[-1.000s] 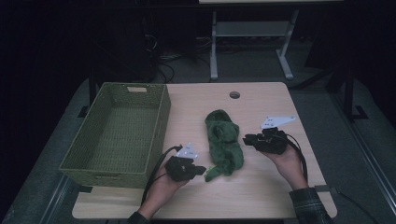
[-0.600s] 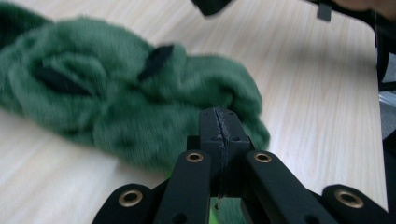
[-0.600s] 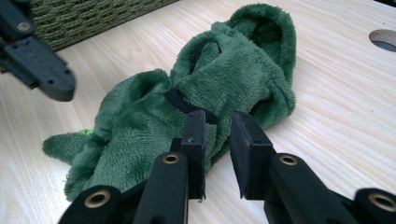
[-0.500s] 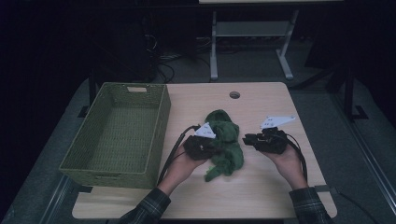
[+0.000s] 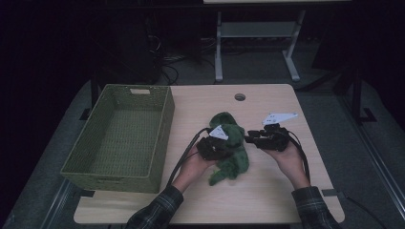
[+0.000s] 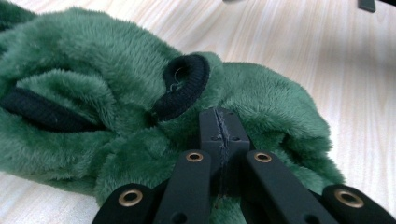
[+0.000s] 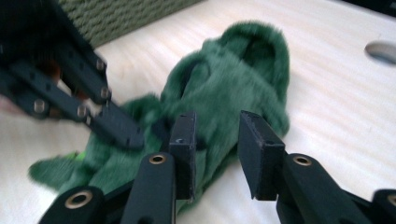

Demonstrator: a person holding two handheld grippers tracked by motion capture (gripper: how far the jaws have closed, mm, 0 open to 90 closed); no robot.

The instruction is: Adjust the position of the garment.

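1. Between the right gripper's (image 7: 215, 154) jaws, which have just been opening, sits a gap; the plush (image 5: 230, 145) lies just beyond.
2. The left gripper (image 6: 219, 135), jaws pressed together, has moved onto the plush, likely for a handover.

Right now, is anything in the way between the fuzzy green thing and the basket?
Nothing visible blocks it. Bare table lies between the green plush garment and the open green basket to its left. The left gripper, jaws shut, sits at the garment's basket side.

Dim room, grey floor (image 5: 363, 157), pale wooden table (image 5: 267, 200), white-legged stand (image 5: 253, 28) behind, tangled cables (image 5: 172, 71)
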